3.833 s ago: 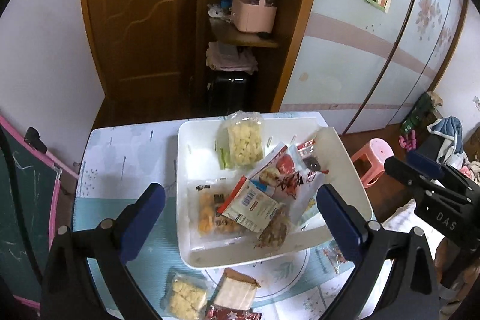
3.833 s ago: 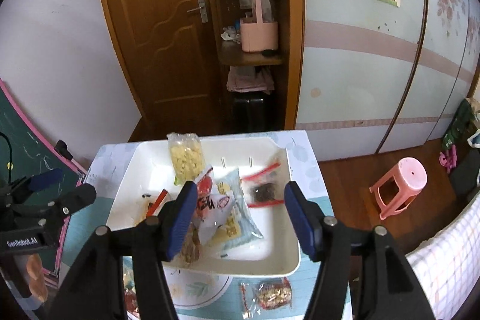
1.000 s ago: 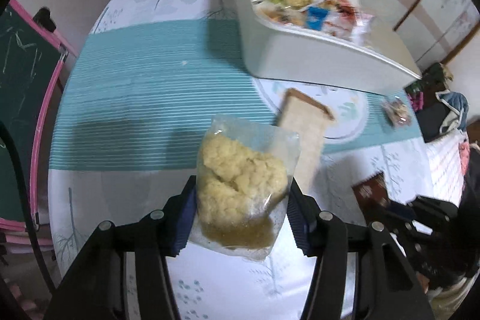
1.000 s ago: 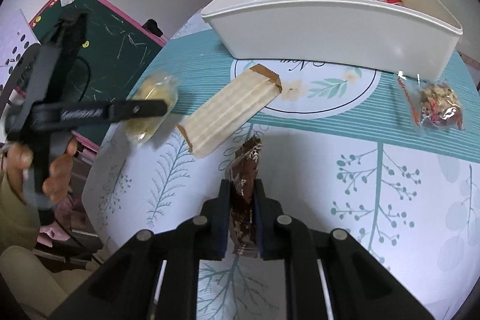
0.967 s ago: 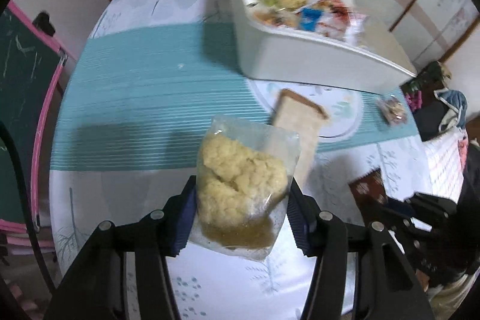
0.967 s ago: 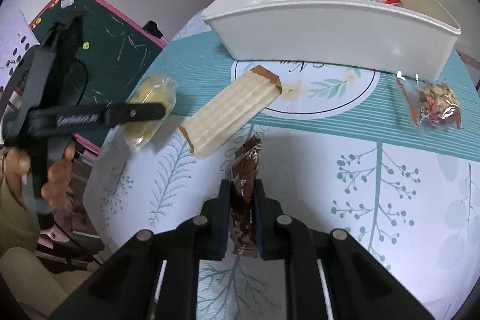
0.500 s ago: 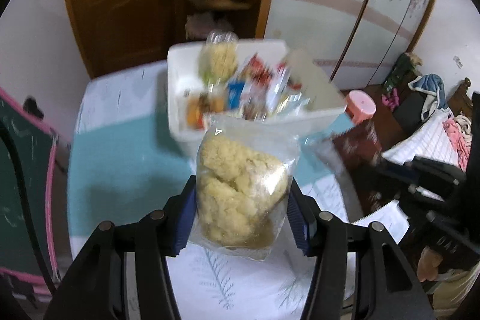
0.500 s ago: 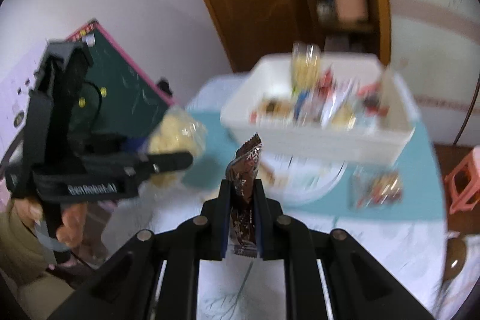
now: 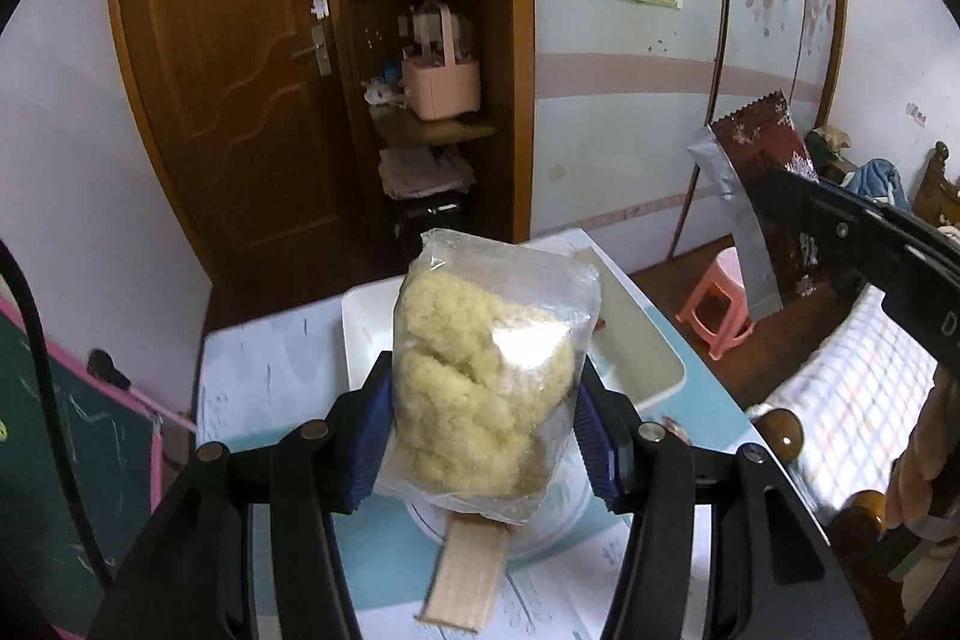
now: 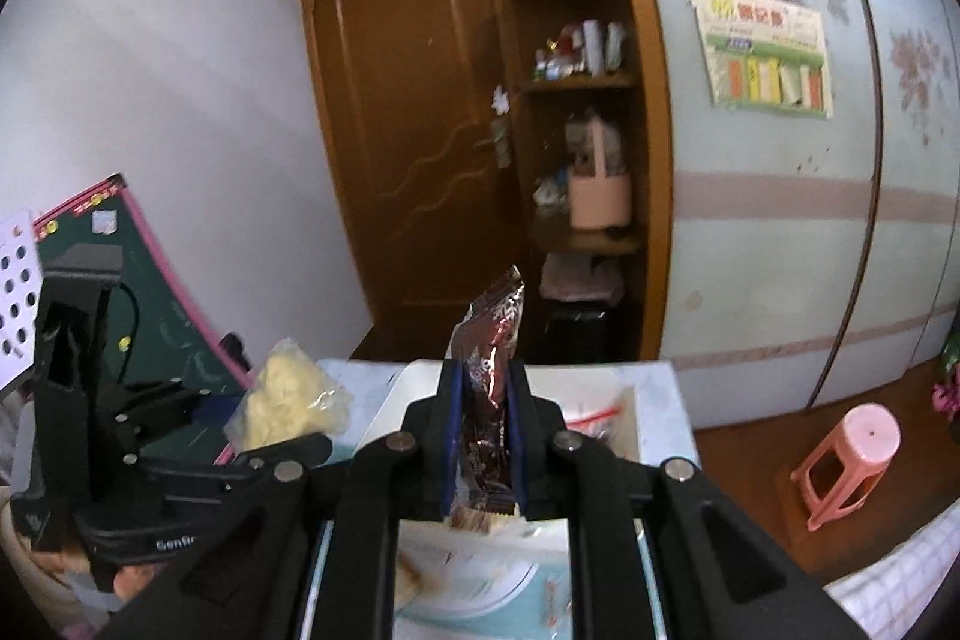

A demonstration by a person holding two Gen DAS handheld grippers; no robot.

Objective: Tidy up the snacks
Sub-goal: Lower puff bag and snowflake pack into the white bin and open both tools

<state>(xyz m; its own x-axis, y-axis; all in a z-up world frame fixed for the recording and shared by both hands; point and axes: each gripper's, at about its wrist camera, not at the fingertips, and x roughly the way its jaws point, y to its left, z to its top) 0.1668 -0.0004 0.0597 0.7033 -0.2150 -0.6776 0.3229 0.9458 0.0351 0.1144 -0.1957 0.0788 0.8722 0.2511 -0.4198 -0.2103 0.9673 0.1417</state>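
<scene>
My left gripper [image 9: 486, 430] is shut on a clear bag of pale yellow puffed snack [image 9: 486, 388], held upright above the table in front of the white bin [image 9: 636, 340]. The bag also shows in the right wrist view [image 10: 288, 400]. My right gripper [image 10: 485, 436] is shut on a dark brown foil snack packet [image 10: 489, 370], held upright and raised above the bin [image 10: 654, 388]. The packet also shows at the right of the left wrist view [image 9: 762, 184]. A beige wafer packet [image 9: 468, 574] lies on the table below the bag.
The table [image 9: 264, 376] has a teal and white cloth. A green chalkboard [image 10: 150, 316] stands at the left. A pink stool [image 10: 846, 454] is on the floor at the right. A wooden door [image 9: 228, 70] and shelves [image 9: 432, 40] are behind.
Both grippers have risen from low over the table and tilted up to face the room, each still holding its snack. The bin now sits low in both views.
</scene>
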